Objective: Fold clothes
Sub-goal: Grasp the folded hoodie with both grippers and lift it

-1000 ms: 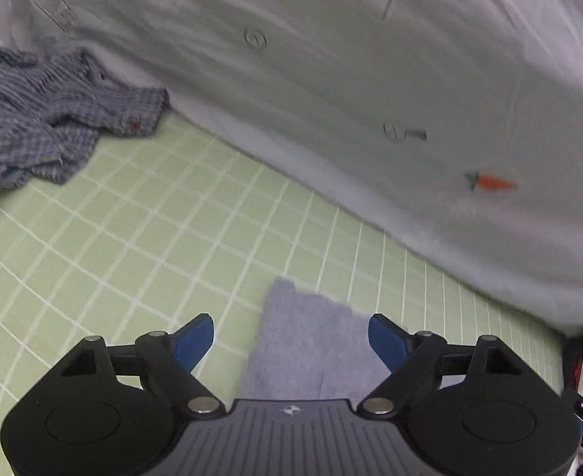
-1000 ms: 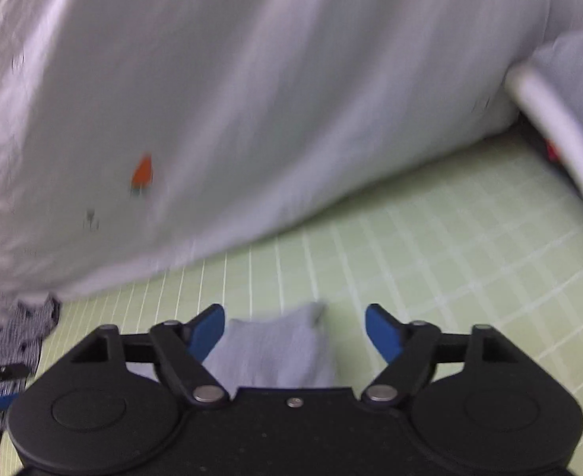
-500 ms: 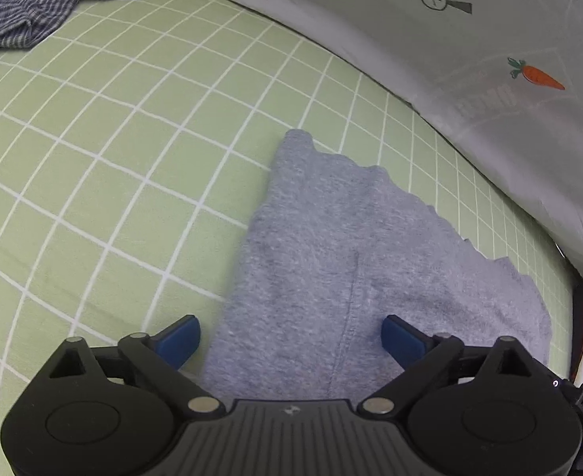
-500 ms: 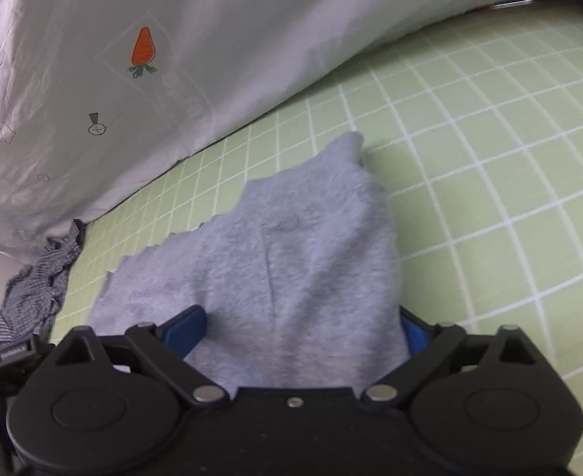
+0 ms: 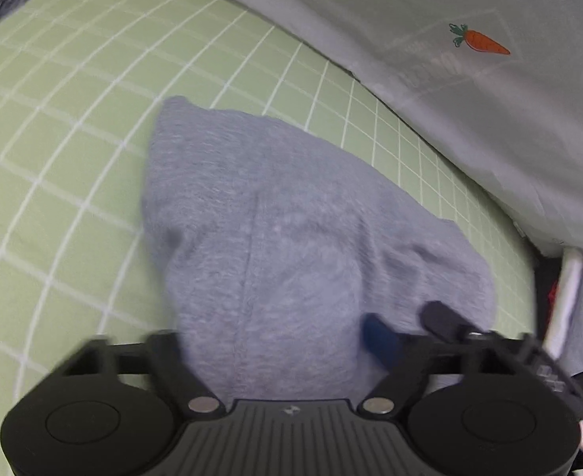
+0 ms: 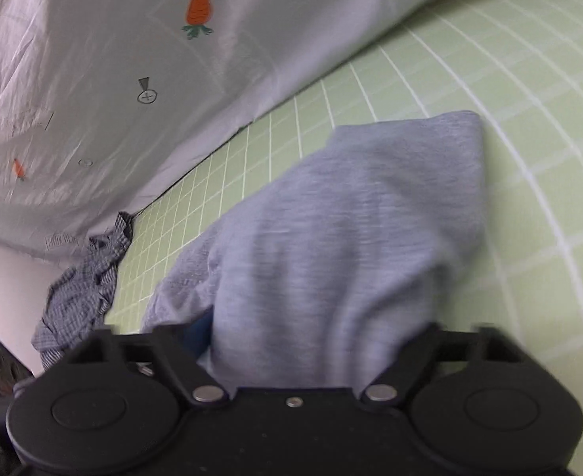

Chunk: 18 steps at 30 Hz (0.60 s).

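Observation:
A grey-blue knit garment (image 5: 275, 238) lies on the green checked sheet (image 5: 53, 127); it also shows in the right wrist view (image 6: 350, 230). My left gripper (image 5: 271, 341) has its jaws closed on the garment's near edge, with cloth bunched between the blue pads (image 5: 378, 341). My right gripper (image 6: 315, 341) is closed on the other near edge, and cloth hides most of its pads. Both near edges are lifted and the garment bulges.
A white duvet with carrot prints (image 5: 481, 43) lies along the far side of the sheet (image 6: 509, 79) and also shows in the right wrist view (image 6: 132, 59). A crumpled blue checked shirt (image 6: 81, 285) lies at the left. A white rail (image 5: 568, 289) stands at the right.
Both grippers went down to the garment, which lay flat between open jaws. The jaws have closed on its near edges and the cloth now bunches up.

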{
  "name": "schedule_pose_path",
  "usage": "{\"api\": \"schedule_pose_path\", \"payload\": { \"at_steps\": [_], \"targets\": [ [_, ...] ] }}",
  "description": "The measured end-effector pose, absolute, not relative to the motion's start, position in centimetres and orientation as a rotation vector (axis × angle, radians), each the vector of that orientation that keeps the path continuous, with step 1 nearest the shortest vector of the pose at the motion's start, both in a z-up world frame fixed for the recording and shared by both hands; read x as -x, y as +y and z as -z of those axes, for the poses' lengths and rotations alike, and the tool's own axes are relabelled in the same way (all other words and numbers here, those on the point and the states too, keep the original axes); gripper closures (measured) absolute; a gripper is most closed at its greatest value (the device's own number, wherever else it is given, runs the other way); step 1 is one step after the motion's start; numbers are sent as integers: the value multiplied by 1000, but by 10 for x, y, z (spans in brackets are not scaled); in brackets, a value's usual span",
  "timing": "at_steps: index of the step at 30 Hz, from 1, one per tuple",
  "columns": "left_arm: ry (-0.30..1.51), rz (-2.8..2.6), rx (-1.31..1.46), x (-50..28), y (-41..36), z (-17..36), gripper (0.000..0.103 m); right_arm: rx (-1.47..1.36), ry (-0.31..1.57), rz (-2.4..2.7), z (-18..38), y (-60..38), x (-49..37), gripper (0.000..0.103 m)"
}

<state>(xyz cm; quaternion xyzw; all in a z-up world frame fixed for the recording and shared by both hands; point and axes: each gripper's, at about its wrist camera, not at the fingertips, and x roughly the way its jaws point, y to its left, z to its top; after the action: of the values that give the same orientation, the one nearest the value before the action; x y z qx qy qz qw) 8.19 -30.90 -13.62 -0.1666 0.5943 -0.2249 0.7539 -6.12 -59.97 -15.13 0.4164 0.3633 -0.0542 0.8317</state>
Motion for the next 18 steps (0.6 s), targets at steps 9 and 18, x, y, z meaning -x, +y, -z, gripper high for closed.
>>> {"api": "schedule_pose_path", "payload": {
  "at_steps": [9, 18],
  "targets": [
    [1280, 568, 371, -26, -282, 88, 53, -947, 765, 53, 122, -564, 106, 55],
    [1222, 758, 321, 38, -288, 44, 53, -973, 642, 164, 81, -560, 200, 55]
  ]
}}
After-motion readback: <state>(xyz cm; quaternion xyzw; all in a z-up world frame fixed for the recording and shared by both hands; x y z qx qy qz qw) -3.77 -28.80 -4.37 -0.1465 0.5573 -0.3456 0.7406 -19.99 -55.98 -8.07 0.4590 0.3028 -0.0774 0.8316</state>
